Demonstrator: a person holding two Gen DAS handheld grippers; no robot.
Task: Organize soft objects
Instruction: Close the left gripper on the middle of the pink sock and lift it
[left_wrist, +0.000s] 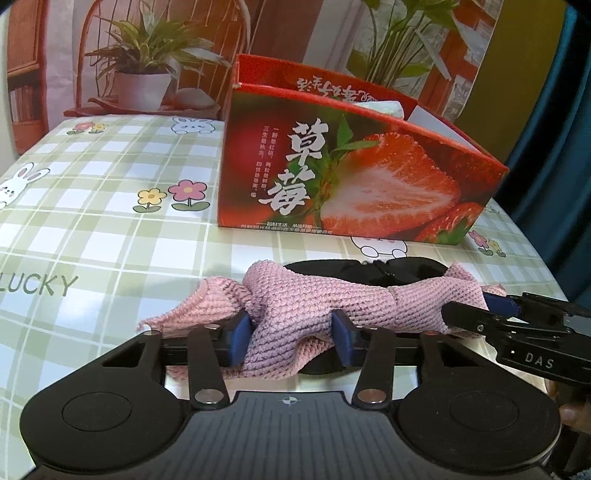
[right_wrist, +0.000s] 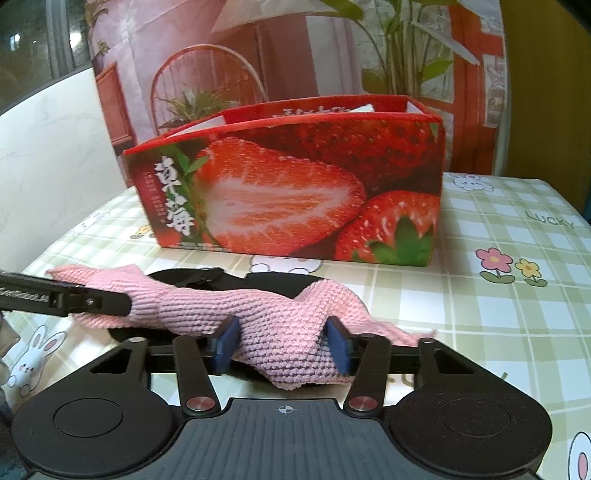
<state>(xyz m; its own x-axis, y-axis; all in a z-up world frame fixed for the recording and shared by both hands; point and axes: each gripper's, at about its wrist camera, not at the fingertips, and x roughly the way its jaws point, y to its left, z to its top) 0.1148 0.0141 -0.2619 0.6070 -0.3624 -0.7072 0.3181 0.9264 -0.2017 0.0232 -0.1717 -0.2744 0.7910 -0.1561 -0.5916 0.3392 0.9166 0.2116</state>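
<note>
Both jaws clamp the pink cloth (left_wrist: 295, 306); tablecloth (left_wrist: 110, 229) reads "LUCKY"

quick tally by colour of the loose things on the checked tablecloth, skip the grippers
Pink: 1, knitted cloth
Black: 1, a flat item under the cloth, kind unclear
Red: 1, strawberry box
Total: 3

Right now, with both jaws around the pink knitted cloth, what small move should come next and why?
Probably lift both ends together. The left gripper and right gripper each pinch the pink cloth, which sags over a black item in front of the strawberry box, open at the top.
</note>
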